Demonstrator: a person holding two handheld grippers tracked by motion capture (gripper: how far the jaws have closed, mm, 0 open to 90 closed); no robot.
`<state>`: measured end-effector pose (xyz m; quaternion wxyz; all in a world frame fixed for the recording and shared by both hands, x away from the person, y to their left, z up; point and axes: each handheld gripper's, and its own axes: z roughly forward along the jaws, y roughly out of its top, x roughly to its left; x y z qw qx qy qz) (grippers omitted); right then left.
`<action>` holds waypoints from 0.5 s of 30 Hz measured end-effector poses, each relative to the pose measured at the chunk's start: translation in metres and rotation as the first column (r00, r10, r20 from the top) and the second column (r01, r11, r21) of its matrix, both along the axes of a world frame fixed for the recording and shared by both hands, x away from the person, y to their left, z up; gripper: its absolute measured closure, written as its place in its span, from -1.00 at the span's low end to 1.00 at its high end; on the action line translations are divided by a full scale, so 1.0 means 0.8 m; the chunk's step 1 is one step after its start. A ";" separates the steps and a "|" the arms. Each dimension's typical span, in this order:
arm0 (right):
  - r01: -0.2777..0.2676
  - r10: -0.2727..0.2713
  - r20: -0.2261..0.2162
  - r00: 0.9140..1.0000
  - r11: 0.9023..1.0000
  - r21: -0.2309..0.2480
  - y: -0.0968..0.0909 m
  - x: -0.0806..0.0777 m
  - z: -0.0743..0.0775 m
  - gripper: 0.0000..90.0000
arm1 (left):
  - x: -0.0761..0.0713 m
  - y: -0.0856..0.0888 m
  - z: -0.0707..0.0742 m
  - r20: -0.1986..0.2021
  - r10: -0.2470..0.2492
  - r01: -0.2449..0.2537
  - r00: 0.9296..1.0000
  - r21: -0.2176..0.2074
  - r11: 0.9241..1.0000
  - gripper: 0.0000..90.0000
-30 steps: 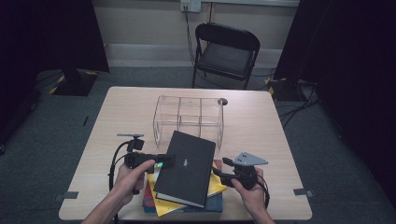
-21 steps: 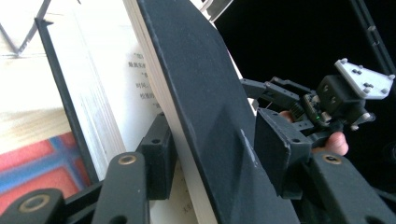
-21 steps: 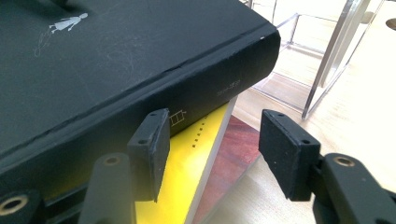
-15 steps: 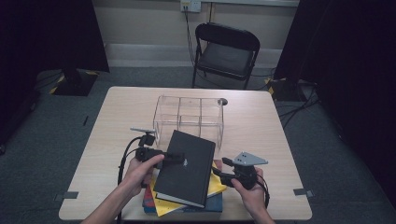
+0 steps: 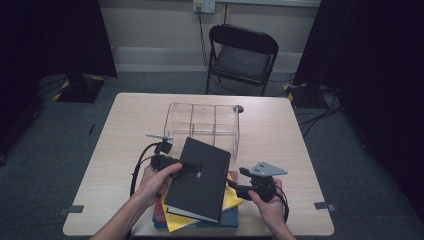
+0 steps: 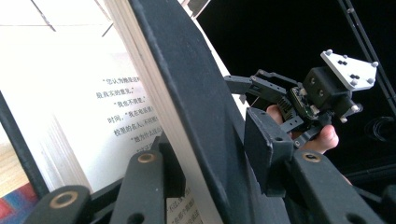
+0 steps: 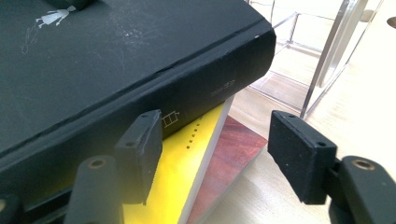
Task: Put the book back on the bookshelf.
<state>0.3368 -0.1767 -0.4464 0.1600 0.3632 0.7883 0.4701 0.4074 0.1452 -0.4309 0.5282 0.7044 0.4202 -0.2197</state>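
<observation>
While your left gripper (image 5: 192, 166) pinches the front cover of the black hardcover book (image 5: 200, 175), its jaws have just been closing, one pad on top of the cover, the other under it against a printed page. That book lies tilted on top of the stack, its left edge raised, over a yellow book (image 7: 187, 154); under the yellow one you have a dark red book (image 7: 231, 154) and a blue one (image 5: 227, 220), whose order I cannot tell. Your right gripper (image 7: 215, 154) sits just right of the black book's spine, jaws spread and just opening, pads (image 7: 140, 149) touching nothing, with the stack's edge between them. Behind the black book stands a clear acrylic divider box (image 5: 202, 122) on the wooden table (image 5: 290, 145); beyond the table stands a black folding chair (image 5: 242, 57).
</observation>
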 end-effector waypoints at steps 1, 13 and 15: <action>0.000 0.000 0.000 1.000 1.000 0.000 0.000 0.000 0.000 -0.23 | 0.000 0.000 0.000 0.004 0.000 0.000 1.000 -0.003 1.000 0.37; -0.024 0.025 -0.013 1.000 0.994 0.111 -0.012 -0.004 0.013 -0.58 | -0.021 -0.002 0.019 0.142 0.012 -0.015 0.990 0.024 1.000 0.39; -0.061 0.065 -0.021 0.998 0.986 0.158 -0.011 -0.007 0.016 -0.61 | -0.025 -0.003 0.022 0.170 0.015 -0.019 0.985 0.021 1.000 0.39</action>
